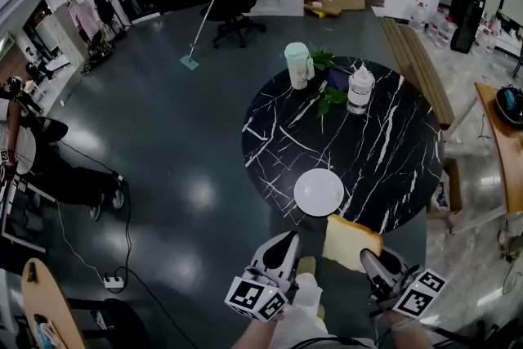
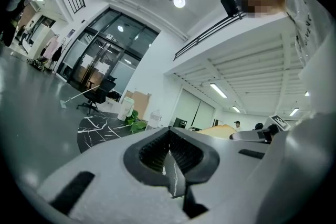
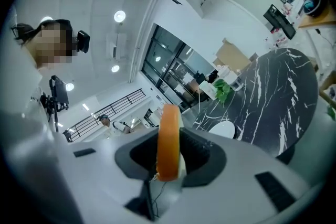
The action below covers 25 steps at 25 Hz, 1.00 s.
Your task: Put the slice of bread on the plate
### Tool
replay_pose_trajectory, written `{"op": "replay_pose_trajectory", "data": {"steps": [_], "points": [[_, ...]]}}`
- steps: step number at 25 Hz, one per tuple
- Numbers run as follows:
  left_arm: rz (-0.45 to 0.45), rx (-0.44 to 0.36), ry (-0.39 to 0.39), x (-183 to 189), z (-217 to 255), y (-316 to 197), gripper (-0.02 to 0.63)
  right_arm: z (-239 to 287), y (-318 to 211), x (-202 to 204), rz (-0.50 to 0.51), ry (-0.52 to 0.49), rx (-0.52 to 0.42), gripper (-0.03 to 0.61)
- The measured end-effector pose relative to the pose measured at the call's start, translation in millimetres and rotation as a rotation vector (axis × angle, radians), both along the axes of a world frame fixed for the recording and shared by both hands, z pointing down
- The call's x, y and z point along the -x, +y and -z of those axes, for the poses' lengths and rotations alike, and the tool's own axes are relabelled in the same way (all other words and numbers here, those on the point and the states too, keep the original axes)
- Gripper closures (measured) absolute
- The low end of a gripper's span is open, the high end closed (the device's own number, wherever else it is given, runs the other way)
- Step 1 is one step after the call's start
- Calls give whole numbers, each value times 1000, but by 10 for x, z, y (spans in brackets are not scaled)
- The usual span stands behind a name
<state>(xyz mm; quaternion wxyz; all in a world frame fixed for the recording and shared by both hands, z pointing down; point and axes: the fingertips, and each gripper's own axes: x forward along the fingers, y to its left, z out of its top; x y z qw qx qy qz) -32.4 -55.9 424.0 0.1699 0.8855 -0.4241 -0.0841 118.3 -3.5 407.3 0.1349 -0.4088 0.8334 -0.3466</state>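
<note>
Grips the slice of bread (image 1: 351, 242) upright and edge-on between the jaws of the right gripper (image 1: 369, 259), which close on its lower end. Holds it in the air at the near rim of the black marble table (image 1: 392, 135), near the white plate (image 1: 319, 192) but apart from it. Carries the left gripper (image 1: 286, 243) alongside, jaws pressed together with nothing between them.

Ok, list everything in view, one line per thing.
table: one, black marble, centre right.
plate: one, white, table's near edge.
slice of bread: one, tan-crusted, held just short of the plate.
tumbler: one, pale green, table's far side.
jar: one, clear, beside the tumbler.
leaves: one sprig, green, between them.
office chair: one, black, beyond the table.
mop: one, pale, beside the chair.
left gripper: one, grey, bottom centre, shut, empty.
right gripper: one, grey, shut on the bread.
</note>
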Motion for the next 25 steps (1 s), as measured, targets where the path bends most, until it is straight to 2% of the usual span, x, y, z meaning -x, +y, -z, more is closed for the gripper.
{"op": "replay_pose_trajectory", "data": {"steps": [12,17,25], "points": [[24,77,-9,103,-449,-626,606,-470,-934,129,-22,23,99,485],[28,85,-13,159,-588,-848,606,-612,-1297,276,-19,-63,156,485],[40,109,3,230,-728,-1000,606,-982,-1709,501,17,-184,314,485]]}}
